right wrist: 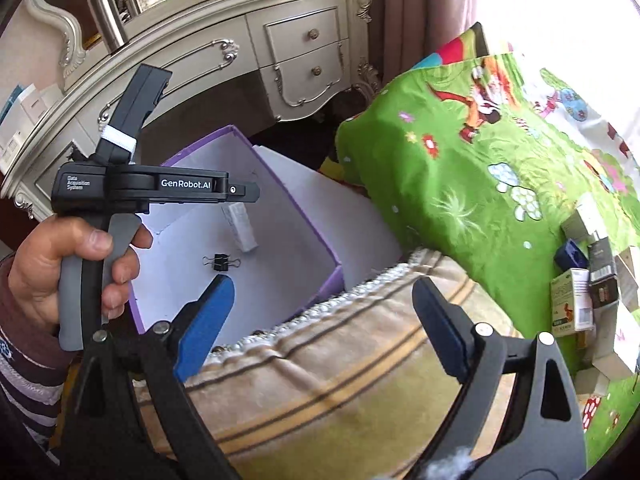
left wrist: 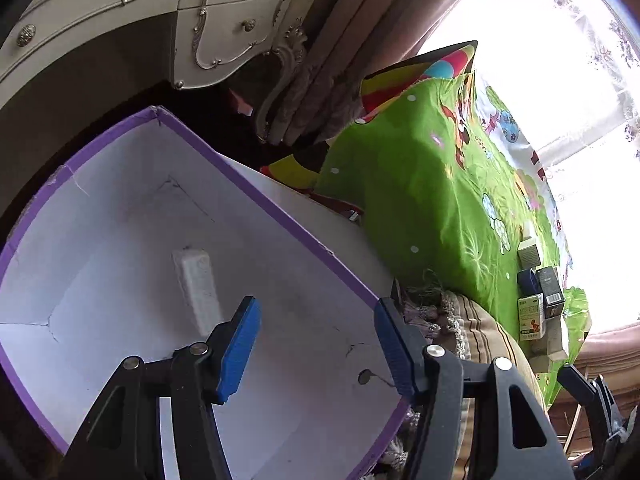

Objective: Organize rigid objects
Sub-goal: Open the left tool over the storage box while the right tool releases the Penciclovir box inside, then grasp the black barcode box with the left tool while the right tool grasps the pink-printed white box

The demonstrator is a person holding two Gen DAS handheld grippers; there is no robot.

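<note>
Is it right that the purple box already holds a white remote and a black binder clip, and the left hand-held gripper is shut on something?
Not quite: the left hand-held gripper is open and holds nothing, as the left wrist view shows. The purple box does hold the white remote and black binder clip.

Setting: a bedroom in a home. Ahead and to the right of the right gripper lies a bed with a green cartoon-print bedsheet; directly below that gripper is a striped beige pillow with a beaded edge. Ahead and to the left stands an ornate cream dressing table with drawers, knob handles and a mirror, carrying a steel flask. Beyond the bed, pinkish-brown curtains hang beside a bright window with floral lace sheers.
</note>
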